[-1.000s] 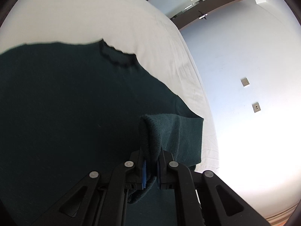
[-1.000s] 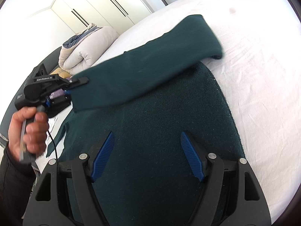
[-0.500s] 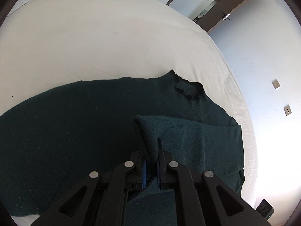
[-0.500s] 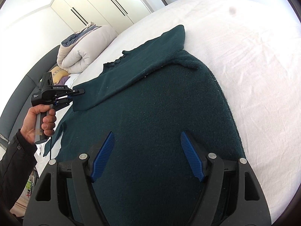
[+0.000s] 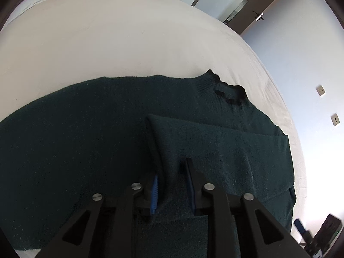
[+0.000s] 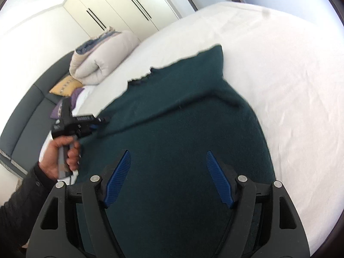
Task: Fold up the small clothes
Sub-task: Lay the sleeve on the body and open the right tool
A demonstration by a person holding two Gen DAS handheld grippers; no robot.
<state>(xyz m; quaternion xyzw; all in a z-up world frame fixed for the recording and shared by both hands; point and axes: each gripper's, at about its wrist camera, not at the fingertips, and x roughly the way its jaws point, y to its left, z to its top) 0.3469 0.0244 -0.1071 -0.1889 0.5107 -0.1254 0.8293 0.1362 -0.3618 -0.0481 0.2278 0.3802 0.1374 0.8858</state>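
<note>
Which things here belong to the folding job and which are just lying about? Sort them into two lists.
Belongs to the job:
sweater
sleeve
left hand-held gripper
right hand-held gripper
bed

Just lying about:
rolled duvet
yellow cushion
wardrobe
door

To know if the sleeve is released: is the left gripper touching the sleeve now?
Touching. In the left wrist view the sleeve cuff passes between the left gripper fingers, lying against the blue pad, though the jaws look slightly parted.
</note>
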